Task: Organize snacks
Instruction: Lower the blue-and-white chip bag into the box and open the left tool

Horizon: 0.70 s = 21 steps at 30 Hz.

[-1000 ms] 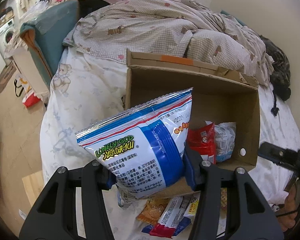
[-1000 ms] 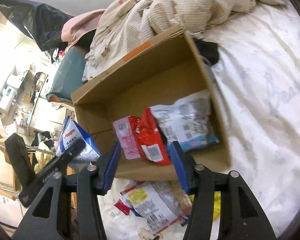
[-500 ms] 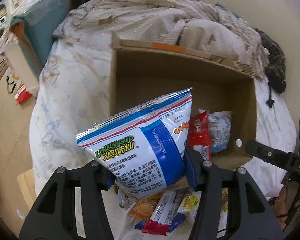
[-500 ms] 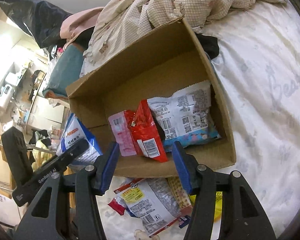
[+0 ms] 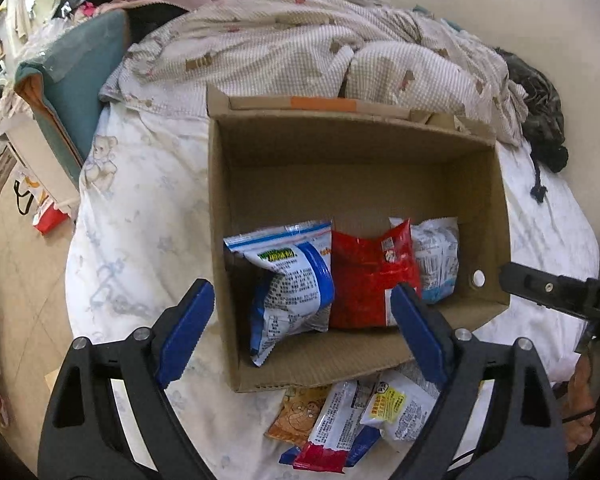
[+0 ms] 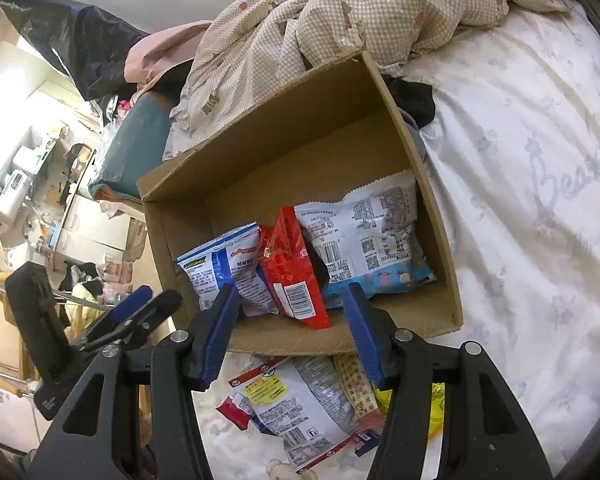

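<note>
Before the box: loose snack packets

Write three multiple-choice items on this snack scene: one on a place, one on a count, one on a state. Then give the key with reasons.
1. Where is the blue-and-white chip bag?
A. in the cardboard box
B. on the floor
C. on the quilt

2. How many snack bags are in the box?
A. one
B. three
C. five

3. What is the state of the left tool?
A. shut on the chip bag
B. open, holding nothing
C. shut on the box wall

Key: 1 A, it leans at the box's left wall beside the red bag. 2 B, blue, red and the white bag. 3 B, its jaws have just been opening and stand apart, nothing between the pads.
</note>
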Each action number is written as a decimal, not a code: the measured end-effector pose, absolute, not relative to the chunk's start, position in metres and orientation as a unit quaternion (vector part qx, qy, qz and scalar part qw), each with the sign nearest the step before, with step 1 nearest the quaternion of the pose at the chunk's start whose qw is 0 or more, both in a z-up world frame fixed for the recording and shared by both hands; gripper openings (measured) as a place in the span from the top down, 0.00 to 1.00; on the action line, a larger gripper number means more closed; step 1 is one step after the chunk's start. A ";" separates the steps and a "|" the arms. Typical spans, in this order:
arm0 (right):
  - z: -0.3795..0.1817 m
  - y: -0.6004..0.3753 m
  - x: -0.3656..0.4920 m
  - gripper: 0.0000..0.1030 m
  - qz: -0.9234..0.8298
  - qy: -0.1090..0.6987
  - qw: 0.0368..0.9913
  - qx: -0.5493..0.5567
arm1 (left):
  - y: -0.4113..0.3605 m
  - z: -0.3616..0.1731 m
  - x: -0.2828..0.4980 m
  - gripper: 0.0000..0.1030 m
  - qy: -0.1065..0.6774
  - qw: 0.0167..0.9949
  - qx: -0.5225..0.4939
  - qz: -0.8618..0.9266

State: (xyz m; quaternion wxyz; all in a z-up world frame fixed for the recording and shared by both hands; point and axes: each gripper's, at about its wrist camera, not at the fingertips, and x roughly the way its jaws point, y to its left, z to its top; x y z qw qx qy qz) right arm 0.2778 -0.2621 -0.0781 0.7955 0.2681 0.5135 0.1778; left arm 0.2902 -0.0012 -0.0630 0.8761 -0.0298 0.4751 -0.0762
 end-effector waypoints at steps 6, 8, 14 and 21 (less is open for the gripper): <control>-0.059 -0.254 0.272 0.26 0.169 0.476 0.835 0.218 | 0.004 -0.048 0.287 0.15 0.448 0.891 -0.034 -0.066; -0.051 -0.251 0.268 0.15 0.171 0.458 0.848 0.204 | 0.002 -0.040 0.281 0.15 0.424 0.904 -0.014 -0.056; -0.033 -0.251 0.261 0.06 0.131 0.427 0.877 0.178 | 0.004 -0.024 0.267 0.14 0.393 0.918 -0.004 -0.053; -0.030 -0.250 0.243 0.06 0.088 0.425 0.891 0.133 | 0.005 -0.013 0.246 0.06 0.370 0.928 0.009 -0.042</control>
